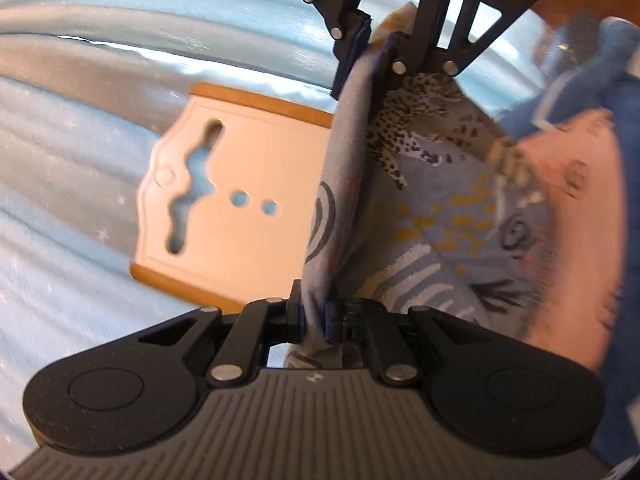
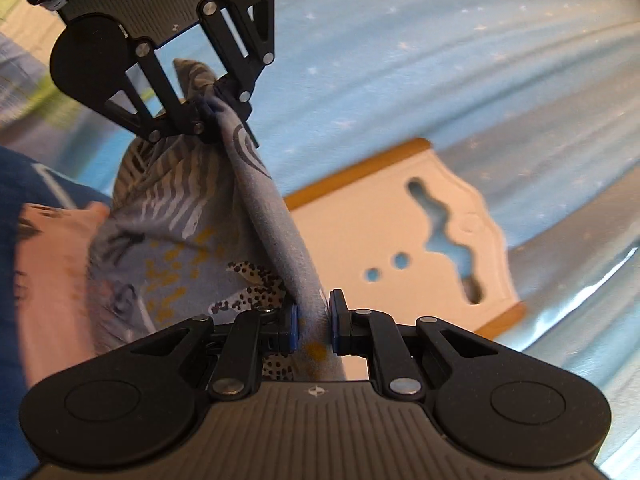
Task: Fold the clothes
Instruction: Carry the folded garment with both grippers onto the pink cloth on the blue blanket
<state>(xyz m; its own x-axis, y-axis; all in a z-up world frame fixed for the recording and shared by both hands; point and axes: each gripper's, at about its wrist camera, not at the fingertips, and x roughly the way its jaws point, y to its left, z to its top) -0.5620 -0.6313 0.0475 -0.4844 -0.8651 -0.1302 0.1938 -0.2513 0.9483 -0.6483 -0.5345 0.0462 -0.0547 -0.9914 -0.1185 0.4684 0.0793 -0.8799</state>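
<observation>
Left wrist view: the left gripper (image 1: 316, 316) pinches the patterned blue garment (image 1: 424, 216), stretched up to the right gripper (image 1: 378, 46), above a white board (image 1: 256, 160) on light-blue bedding (image 1: 60, 208).

Right wrist view: the right gripper (image 2: 313, 320) clamps the garment's (image 2: 276, 216) edge; the left gripper (image 2: 218, 110) grips the far end.

We see a soft matt knit garment (image 1: 420, 200) with printed patterns, matt black plastic grippers, left (image 1: 316, 316) and right (image 2: 314, 320), with bright metal rivets, a smooth pale folding board (image 2: 400, 216) edged in wood tone, a slightly sheeny light blue bedsheet (image 1: 80, 160)
</observation>
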